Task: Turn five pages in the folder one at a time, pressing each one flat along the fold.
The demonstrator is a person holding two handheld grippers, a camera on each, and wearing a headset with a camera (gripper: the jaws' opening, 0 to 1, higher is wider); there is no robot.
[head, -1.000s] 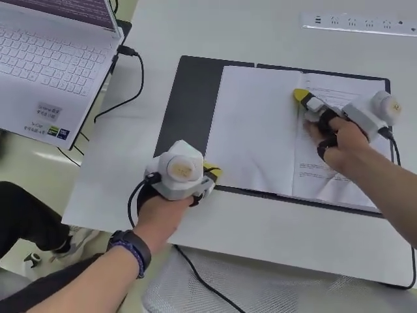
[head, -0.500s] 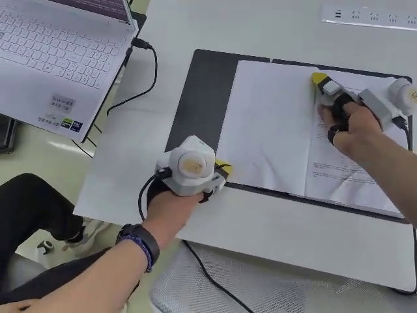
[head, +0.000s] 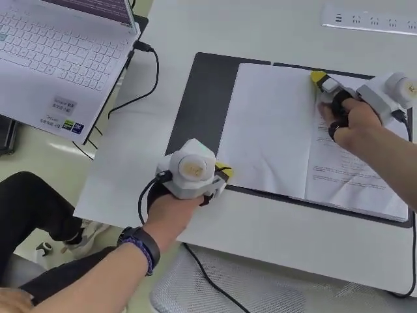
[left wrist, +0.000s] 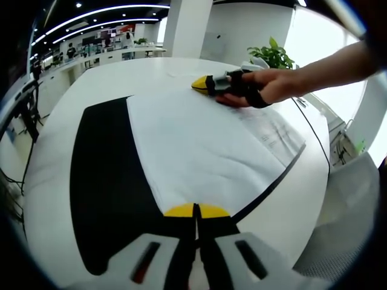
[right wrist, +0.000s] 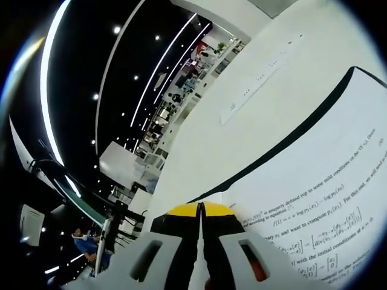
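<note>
The right hand-held gripper (head: pixel 318 77) has slid up the fold (head: pixel 311 140), jaws pressed together, flattening the page (head: pixel 270 124); the left hand-held gripper (head: pixel 223 171), likewise closed, steadies the folder (head: pixel 202 98).

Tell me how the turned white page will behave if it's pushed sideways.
Probably floppy: the white page is one thin sheet, likely to buckle rather than slide. Likely light and apt to lift near the fold, where the right gripper presses. The left gripper at its lower corner should help pin it.
</note>
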